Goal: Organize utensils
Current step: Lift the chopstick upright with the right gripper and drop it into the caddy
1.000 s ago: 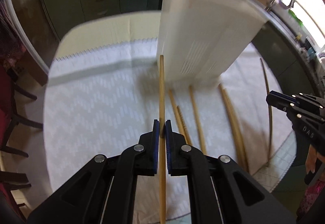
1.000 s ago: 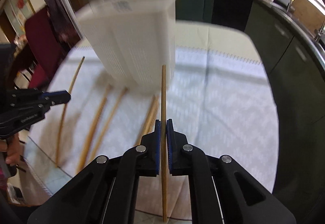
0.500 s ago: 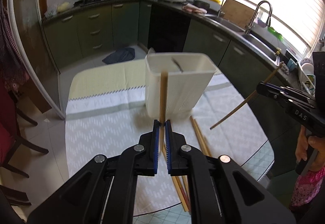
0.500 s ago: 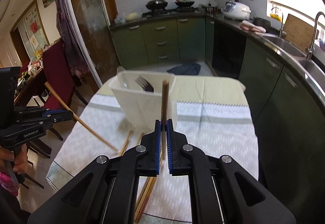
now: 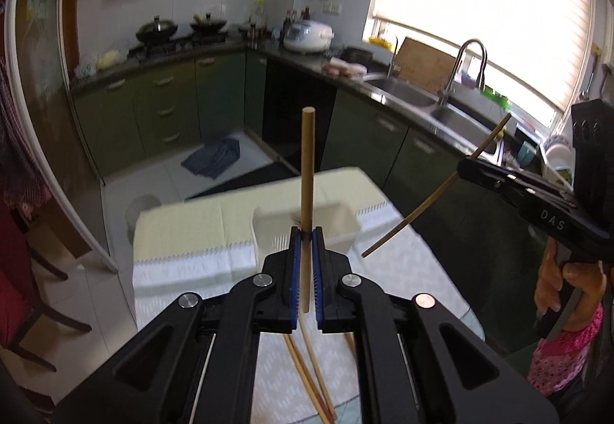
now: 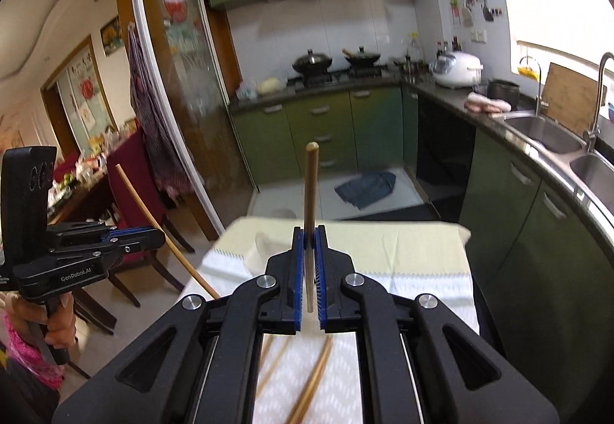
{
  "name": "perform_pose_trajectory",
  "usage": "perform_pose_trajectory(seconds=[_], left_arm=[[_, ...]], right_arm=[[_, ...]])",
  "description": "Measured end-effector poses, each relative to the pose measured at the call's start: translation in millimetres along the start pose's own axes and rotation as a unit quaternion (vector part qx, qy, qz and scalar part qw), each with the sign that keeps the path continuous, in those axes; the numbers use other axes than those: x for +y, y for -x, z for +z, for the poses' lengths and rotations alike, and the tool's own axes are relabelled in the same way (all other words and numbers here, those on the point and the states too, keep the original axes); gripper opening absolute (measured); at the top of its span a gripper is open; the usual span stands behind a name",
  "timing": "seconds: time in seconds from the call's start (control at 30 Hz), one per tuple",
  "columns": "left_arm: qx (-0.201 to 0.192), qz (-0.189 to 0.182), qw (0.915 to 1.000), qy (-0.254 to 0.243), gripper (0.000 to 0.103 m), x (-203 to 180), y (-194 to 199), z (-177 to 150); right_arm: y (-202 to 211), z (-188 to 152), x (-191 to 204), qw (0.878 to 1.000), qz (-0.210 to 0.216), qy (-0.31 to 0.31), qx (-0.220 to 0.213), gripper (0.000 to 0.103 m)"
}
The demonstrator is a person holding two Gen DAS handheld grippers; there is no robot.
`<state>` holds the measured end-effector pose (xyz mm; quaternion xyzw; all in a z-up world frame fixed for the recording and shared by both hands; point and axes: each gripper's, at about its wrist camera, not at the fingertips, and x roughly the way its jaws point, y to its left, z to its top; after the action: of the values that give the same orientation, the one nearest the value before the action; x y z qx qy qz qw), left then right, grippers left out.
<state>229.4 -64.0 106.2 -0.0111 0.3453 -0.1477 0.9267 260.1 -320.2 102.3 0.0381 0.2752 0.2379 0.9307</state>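
Chopstick (image 5: 307, 170) upright in left gripper (image 5: 306, 232)

We see green cupboards (image 6: 318, 124), a white box (image 5: 337, 224), and a white cloth (image 5: 414, 270) with a zigzag pattern and a pale yellow far edge. The sticks (image 5: 308, 170) are light brown. The grippers (image 5: 306, 232) are black with blue pads (image 5: 294, 262).

In the left wrist view the table (image 5: 184, 228) fills the lower middle, the utensil box (image 5: 337, 228) standing on it at centre. Loose chopsticks (image 5: 307, 366) lie on the table at the bottom, nearer than the box. Behind, the stove (image 5: 176, 40) sits upper left, the sink (image 5: 406, 93) right, a cloth (image 5: 213, 163) on the floor between.
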Motion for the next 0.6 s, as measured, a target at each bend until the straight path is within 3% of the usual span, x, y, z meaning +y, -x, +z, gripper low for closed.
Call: perform_pose_trajectory(seconds=[0.17,0.37,0.6], left_arm=[[-0.044,0.008,0.999,-0.001,0.006,-1.1,11.6,35.0],[-0.064,0.025,0.9976,0.003,0.006,4.0,-13.2,53.8],[-0.018,0.039,0.999,0.011,0.006,14.7,-81.9,40.1]], right_arm=[[-6.9,33.3,3.3,1.0,-0.015,0.002,-0.017,0.006],[-68.0,34.9,-8.0,0.999,-0.039,-0.002,0.025,0.006],[-137.1,-1.4,-6.5,0.996,-0.043,0.016,0.082,0.006]])
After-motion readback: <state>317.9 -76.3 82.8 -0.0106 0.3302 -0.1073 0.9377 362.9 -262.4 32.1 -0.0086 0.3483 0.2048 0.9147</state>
